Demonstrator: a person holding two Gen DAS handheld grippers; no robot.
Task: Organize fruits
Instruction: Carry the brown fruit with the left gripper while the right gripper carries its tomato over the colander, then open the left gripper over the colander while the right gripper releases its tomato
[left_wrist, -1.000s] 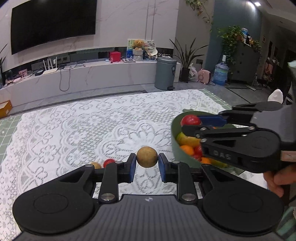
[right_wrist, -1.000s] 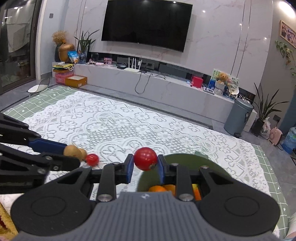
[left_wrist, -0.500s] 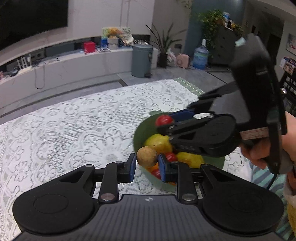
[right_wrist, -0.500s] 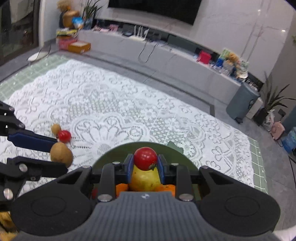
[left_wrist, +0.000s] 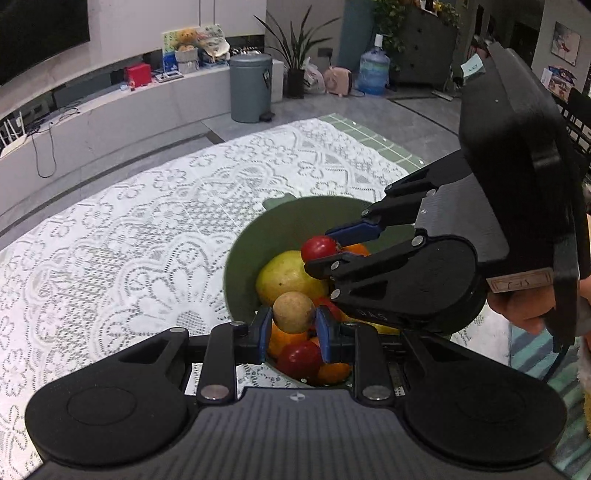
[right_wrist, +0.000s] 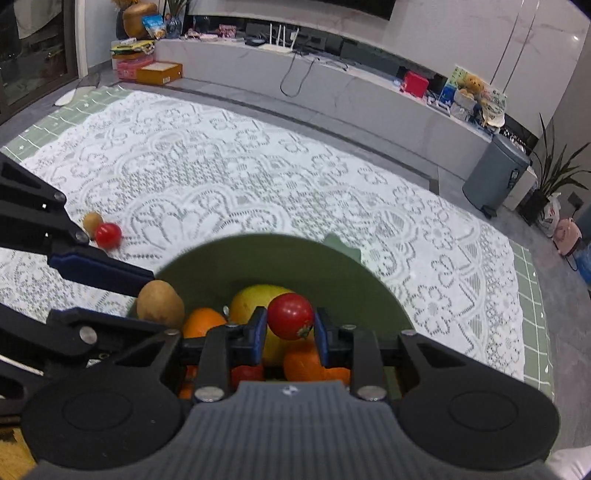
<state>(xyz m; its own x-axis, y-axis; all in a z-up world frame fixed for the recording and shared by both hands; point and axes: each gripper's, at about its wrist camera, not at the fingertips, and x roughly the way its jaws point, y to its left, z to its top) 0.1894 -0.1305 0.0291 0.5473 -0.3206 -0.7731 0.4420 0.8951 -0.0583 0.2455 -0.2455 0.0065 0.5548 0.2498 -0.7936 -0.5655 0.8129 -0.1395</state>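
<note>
Left wrist view: a brown fruit (left_wrist: 293, 312) is clamped by the left gripper (left_wrist: 293, 328) above the green bowl (left_wrist: 240, 258); a red tomato (right_wrist: 290, 320) is clamped by the right gripper (right_wrist: 290, 332).

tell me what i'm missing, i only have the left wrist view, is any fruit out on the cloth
Observer: Yes. The right wrist view shows a small brown fruit and a loose tomato side by side on the lace cloth, at picture left of the green bowl.
Operator: is the right tool square on its tomato
Observer: From its own camera, the right tool has a blue pad on each side of the held tomato, above the bowl's fruit.
</note>
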